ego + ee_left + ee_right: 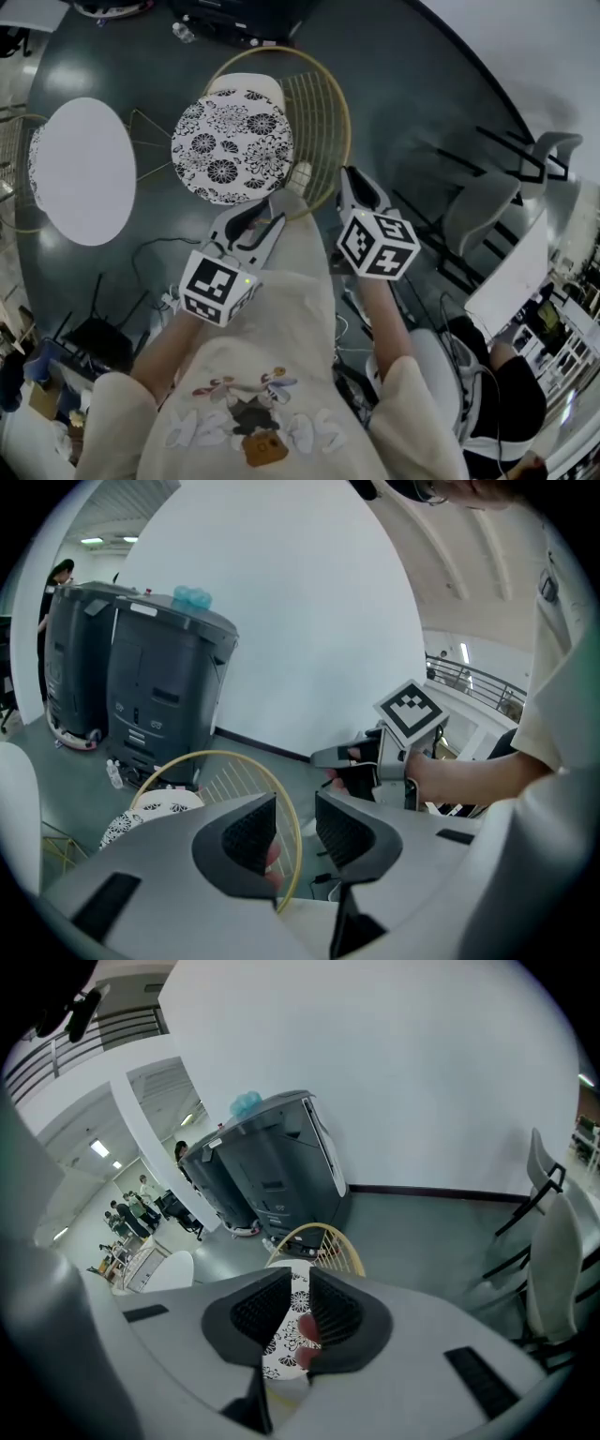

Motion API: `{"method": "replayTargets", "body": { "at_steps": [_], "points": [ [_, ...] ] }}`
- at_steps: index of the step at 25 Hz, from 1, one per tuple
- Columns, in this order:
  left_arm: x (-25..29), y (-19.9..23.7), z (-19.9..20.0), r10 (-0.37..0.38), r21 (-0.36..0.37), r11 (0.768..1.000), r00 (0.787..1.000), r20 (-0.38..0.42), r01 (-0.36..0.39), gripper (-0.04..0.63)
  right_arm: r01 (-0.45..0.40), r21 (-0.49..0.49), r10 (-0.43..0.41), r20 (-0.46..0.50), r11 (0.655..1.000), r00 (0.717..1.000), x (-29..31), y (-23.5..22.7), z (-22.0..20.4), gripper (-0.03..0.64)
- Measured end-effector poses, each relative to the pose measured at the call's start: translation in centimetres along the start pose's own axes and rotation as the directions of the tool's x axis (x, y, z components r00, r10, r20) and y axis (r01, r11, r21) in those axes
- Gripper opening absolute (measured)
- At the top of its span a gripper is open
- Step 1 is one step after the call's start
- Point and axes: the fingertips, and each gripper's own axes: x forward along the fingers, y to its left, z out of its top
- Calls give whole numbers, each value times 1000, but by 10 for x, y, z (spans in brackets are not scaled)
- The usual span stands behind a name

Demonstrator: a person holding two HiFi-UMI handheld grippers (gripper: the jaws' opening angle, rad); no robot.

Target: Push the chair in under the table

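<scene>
The chair (232, 141) presents its gold wire back rim (330, 103) toward the person, and both tools are closing on that rim: the left hand-held gripper (267, 208) is released, jaws apart, and in the left gripper view the rim's arc runs through the gap without either pad pressing on it, while the right hand-held gripper (354, 183) is also released, its jaws a little apart just beside the rim's right side, with only the patterned cushion (286, 1335) showing through the gap. This looks like the reach-and-take-hold step; no push seems to have begun. Beyond the rim, the flowered round seat stands on the dark floor, near the round white bench (84, 169) but still clear of its top, thin wire legs showing between the two. The next move likely calls for both jaws to clamp or brace on the rim, then an even shove toward the bench, leftward in the head view, keeping the chair from twisting
</scene>
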Motion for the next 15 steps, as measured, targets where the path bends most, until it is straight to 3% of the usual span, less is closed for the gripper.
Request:
{"method": "replayTargets", "body": {
  "at_steps": [3, 15],
  "points": [
    [29, -3, -23, -19, -13, 1000, 999, -43, 18, 118, -7, 0, 7, -33, 1000, 999, 19, -19, -9, 78],
    [142, 4, -91, -36, -52, 998, 984, -172, 28, 186, -21, 8, 22, -151, 1000, 988, 81, -74, -26, 97]
  ]
}}
